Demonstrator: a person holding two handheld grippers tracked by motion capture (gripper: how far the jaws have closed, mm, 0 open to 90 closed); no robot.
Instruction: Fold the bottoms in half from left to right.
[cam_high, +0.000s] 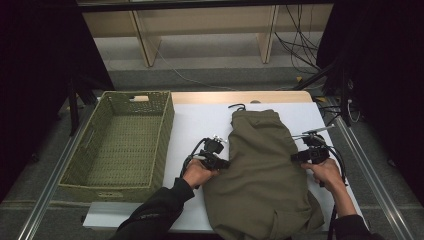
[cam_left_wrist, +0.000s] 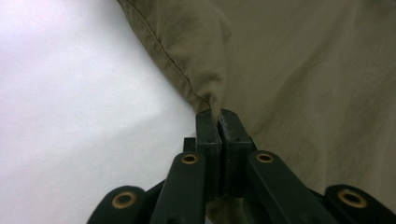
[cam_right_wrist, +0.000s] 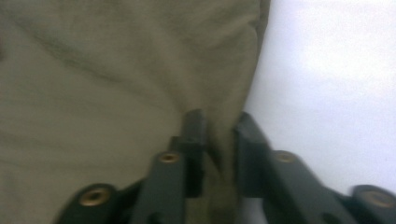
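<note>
Lying flat on the white table in the high view, a big olive green cloth is seen, with its near end hanging over the table's front edge. A green woven basket is placed to the left of the cloth, well apart from it. The left gripper is held at the cloth's left edge, and the right gripper is held at its right edge. Each gripper is held in one of the person's hands. A black hook is seen at the far end of the cloth. In the left gripper view, the left gripper is seen with its jaws pressed together on a thin fold of the cloth's edge, and the white table is seen beside it. In the right gripper view, the right gripper is seen with its jaws clamped on a thick bunch of the cloth at its edge. The picture is a bit blurred there. The white table is seen next to the cloth's edge.
</note>
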